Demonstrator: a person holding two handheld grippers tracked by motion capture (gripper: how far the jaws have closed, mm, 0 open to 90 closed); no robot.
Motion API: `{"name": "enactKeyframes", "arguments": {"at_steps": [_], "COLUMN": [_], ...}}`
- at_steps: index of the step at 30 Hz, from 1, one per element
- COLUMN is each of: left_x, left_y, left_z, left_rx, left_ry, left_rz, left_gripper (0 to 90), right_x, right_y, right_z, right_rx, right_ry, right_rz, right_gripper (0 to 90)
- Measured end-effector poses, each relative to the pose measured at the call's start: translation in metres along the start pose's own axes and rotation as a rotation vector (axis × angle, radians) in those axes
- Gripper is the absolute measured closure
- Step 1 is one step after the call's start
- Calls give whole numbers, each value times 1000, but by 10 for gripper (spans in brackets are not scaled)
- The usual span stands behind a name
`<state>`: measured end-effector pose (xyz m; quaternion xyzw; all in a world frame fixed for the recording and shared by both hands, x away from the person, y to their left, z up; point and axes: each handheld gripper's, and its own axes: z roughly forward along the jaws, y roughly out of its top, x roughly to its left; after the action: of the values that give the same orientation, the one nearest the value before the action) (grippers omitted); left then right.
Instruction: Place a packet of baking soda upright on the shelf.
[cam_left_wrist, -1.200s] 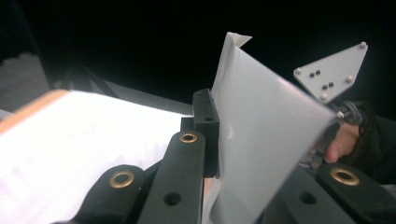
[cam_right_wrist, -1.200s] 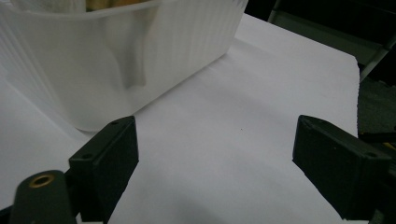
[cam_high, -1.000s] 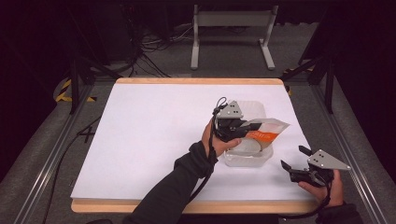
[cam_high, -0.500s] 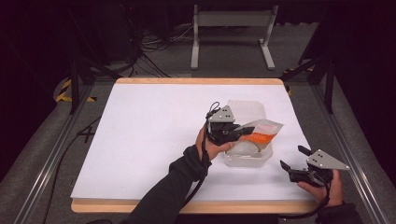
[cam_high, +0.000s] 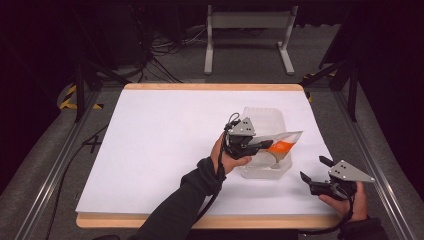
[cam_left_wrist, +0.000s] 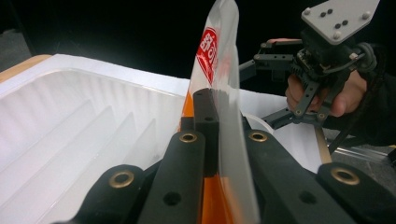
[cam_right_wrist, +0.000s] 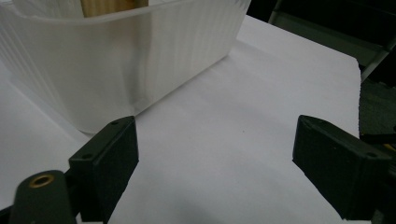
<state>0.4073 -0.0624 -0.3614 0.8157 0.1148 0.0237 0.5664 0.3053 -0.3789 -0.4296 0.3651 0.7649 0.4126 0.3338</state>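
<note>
Up close, the clear plastic packet with an orange filling (cam_left_wrist: 224, 93) stands pinched in the left gripper's (cam_high: 260, 145) fingers over the ribbed translucent tub (cam_high: 265, 172) on the desk (cam_high: 165, 130); its lower end is hidden. The right gripper's (cam_high: 312, 170) fingers gape empty.

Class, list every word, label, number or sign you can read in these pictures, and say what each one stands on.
Red label with white characters on the clear and orange plastic packet held in the left gripper: too slanted and blurred to read.
Ribbed translucent white plastic tub: no text.
White sheet covering the table: no text.
Right gripper, with its jaws apart: no text.
</note>
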Motion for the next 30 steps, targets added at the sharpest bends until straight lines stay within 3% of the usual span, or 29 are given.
{"name": "enactKeyframes", "arguments": {"at_steps": [5, 17, 22, 23, 26, 30], "left_x": [1, -2, -4, -5, -7, -8], "left_y": [3, 9, 11, 10, 8, 3], "left_z": [-7, -17, -26, -29, -32, -38], "left_rx": [-35, -5, 32, 66, 81, 123], "left_ry": [9, 52, 86, 109, 111, 146], "left_rz": [-3, 37, 77, 110, 129, 157], "left_gripper": [892, 823, 750, 728, 716, 673], "right_x": [-1, -1, -1, -1, -1, 0], "right_y": [0, 0, 0, 0, 0, 0], "right_z": [0, -1, -2, -2, -1, -1], "right_rx": [-3, -5, -5, -6, -4, -1], "right_ry": [0, -2, -3, -4, -3, -2], "right_rz": [0, 4, 7, 6, 7, 3], "right_gripper": [150, 150, 150, 150, 150, 150]}}
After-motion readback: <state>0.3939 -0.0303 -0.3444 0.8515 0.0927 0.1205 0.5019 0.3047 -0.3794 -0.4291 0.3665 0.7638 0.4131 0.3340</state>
